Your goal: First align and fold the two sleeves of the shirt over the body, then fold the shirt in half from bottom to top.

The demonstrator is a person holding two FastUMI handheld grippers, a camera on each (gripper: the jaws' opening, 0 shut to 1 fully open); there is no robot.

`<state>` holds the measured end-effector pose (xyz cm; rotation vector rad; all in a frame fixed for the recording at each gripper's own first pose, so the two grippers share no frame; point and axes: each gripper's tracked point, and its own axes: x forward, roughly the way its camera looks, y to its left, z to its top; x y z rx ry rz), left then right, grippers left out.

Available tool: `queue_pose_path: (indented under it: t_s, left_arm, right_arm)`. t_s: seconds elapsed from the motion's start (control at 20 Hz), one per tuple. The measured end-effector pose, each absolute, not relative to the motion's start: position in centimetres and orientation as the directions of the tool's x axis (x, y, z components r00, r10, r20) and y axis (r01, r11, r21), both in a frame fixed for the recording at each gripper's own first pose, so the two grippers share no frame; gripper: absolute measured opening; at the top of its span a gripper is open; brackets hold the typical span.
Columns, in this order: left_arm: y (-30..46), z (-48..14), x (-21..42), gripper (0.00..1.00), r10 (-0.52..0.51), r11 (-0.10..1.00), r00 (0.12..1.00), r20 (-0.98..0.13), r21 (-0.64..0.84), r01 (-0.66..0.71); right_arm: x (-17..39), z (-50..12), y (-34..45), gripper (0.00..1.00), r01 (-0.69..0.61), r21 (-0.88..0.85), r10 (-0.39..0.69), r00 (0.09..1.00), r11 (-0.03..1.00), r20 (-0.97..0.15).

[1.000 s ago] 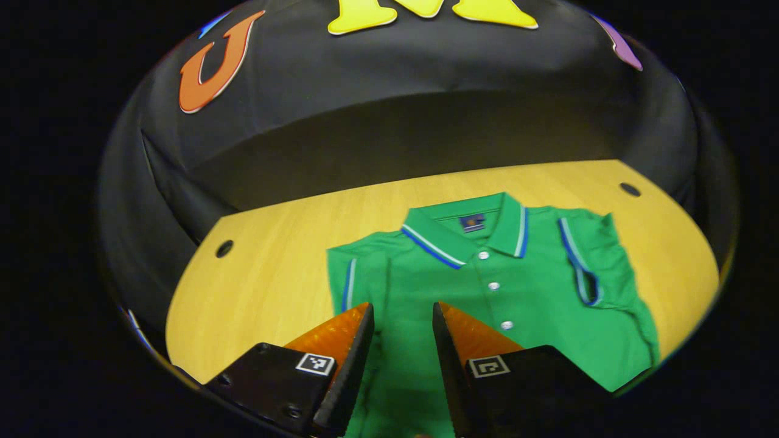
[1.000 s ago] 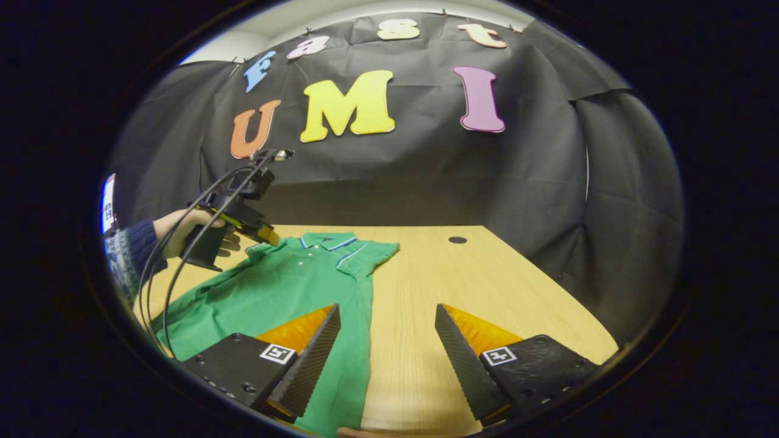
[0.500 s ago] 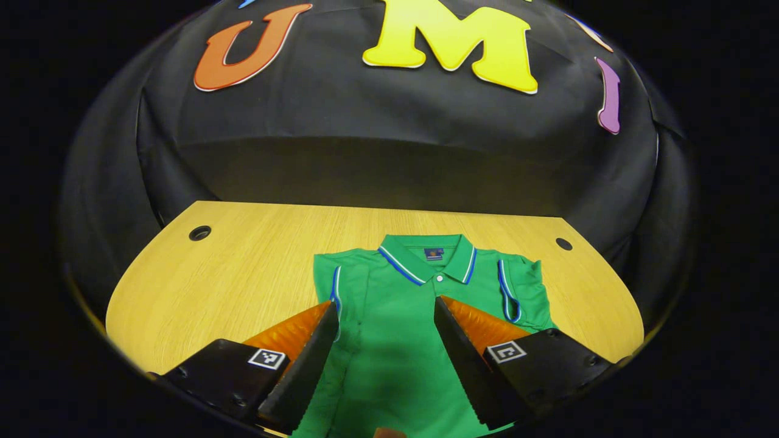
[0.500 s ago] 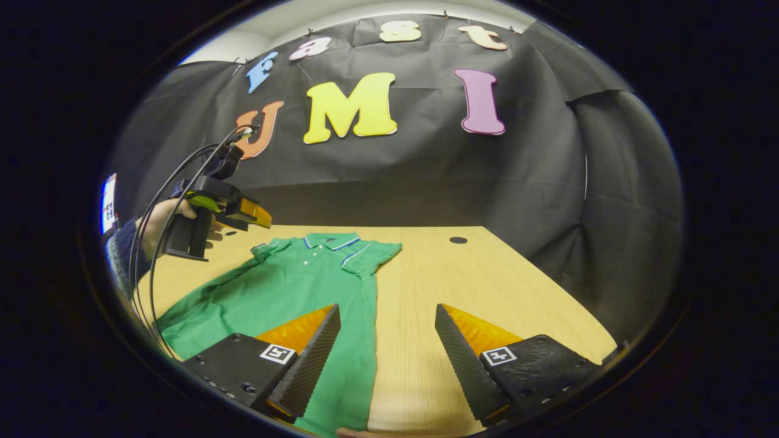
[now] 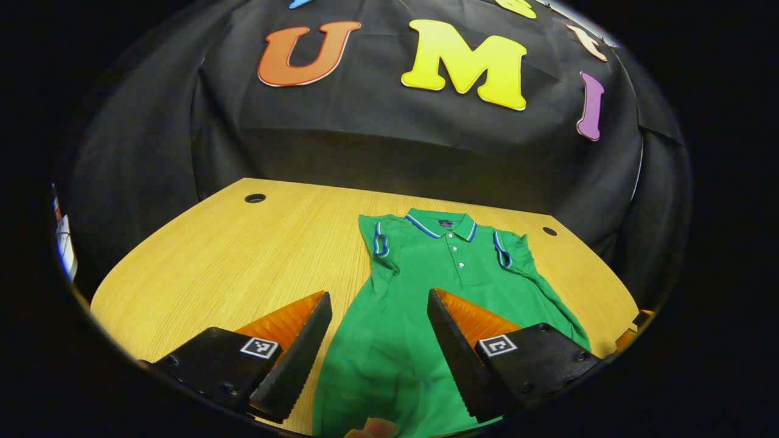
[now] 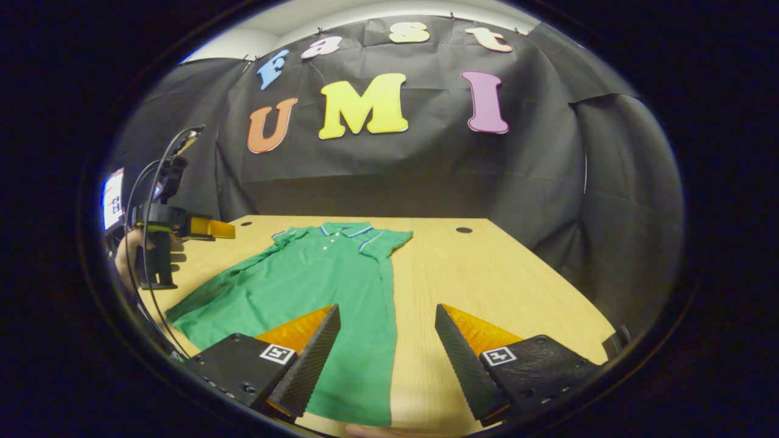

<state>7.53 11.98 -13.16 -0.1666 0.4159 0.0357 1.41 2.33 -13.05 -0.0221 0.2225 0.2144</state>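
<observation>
A green polo shirt (image 5: 426, 292) with blue and white trim lies flat on the wooden table (image 5: 243, 255), collar at the far end. Both short sleeves lie folded in over the body. My left gripper (image 5: 377, 340) is open above the shirt's lower left part, holding nothing. In the right gripper view the same shirt (image 6: 316, 280) stretches toward me, and my right gripper (image 6: 386, 347) hovers open over its near right hem corner. The left gripper (image 6: 204, 228) also appears there at the far left, lifted off the table in a hand.
The table (image 6: 499, 286) has a round cable hole (image 5: 255, 198) at its far left and another cable hole (image 5: 549, 231) at its far right. Black cloth closes the booth behind and at the sides. Bare wood lies left and right of the shirt.
My left gripper has pulled back from the collar toward the hem and swung left, opening wider. In the right gripper view, the shirt's hem has come into sight.
</observation>
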Motion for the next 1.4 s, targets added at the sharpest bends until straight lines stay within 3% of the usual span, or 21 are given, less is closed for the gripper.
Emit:
queue_pose_path:
  t_s: [0.2,0.4,0.85,1.0,1.05,1.1,1.15,1.2,1.25,1.3,1.35,1.4]
  left_arm:
    - [12.9,-16.2,-0.8,1.0,0.054,0.986,0.903,-0.426,-0.12,-0.116]
    - [12.7,-18.9,-5.7,1.0,0.04,0.99,0.893,-0.449,-0.106,-0.098]
    - [12.6,-21.2,-7.7,1.0,0.022,0.99,0.855,-0.518,-0.106,-0.089]
    - [13.3,-21.5,-7.6,0.94,0.05,0.992,0.85,-0.524,-0.075,-0.104]
    - [13.7,-21.6,-7.2,0.87,0.067,0.991,0.849,-0.525,-0.063,-0.117]
    - [14.0,-21.6,-7.4,1.0,0.084,0.99,0.846,-0.526,-0.051,-0.13]
    - [14.3,-21.5,-7.4,0.69,0.098,0.989,0.845,-0.525,-0.042,-0.141]
    - [14.3,-21.4,-7.4,0.61,0.103,0.988,0.847,-0.522,-0.044,-0.147]
    - [14.3,-21.5,-7.3,0.51,0.103,0.988,0.848,-0.519,-0.048,-0.149]
    - [14.4,-21.3,-7.4,0.45,0.109,0.986,0.851,-0.514,-0.053,-0.159]
    - [14.3,-21.3,-7.2,0.29,0.108,0.985,0.855,-0.508,-0.06,-0.16]
    - [14.1,-21.4,-7.2,0.22,0.104,0.987,0.859,-0.501,-0.056,-0.153]
  right_arm:
    - [-2.1,-15.8,1.3,0.96,-0.165,-0.03,0.154,0.96,0.986,-0.232]
    - [-3.6,-17.9,0.5,0.95,-0.123,-0.017,0.116,0.967,0.992,-0.229]
    - [-2.3,-21.3,2.1,0.95,-0.156,0.006,0.15,0.939,0.988,-0.309]
    - [-2.2,-21.5,2.1,0.94,-0.158,0.016,0.155,0.937,0.987,-0.312]
    - [-2.1,-21.5,2.2,0.94,-0.159,0.017,0.157,0.941,0.987,-0.298]
    - [-2.2,-21.6,2.9,0.91,-0.179,0.019,0.176,0.936,0.984,-0.303]
    - [-2.2,-21.6,3.4,0.72,-0.191,0.016,0.187,0.936,0.981,-0.298]
    - [-2.2,-21.7,3.6,0.53,-0.196,0.01,0.189,0.933,0.981,-0.305]
    - [-2.1,-21.8,4.0,0.46,-0.203,0.01,0.196,0.931,0.979,-0.307]
    - [-2.0,-21.9,4.3,0.29,-0.206,0.008,0.198,0.929,0.978,-0.314]
    - [-1.8,-21.8,4.6,0.21,-0.216,0.009,0.207,0.925,0.976,-0.317]
    - [-1.8,-21.8,4.7,0.06,-0.212,0.009,0.204,0.925,0.977,-0.322]
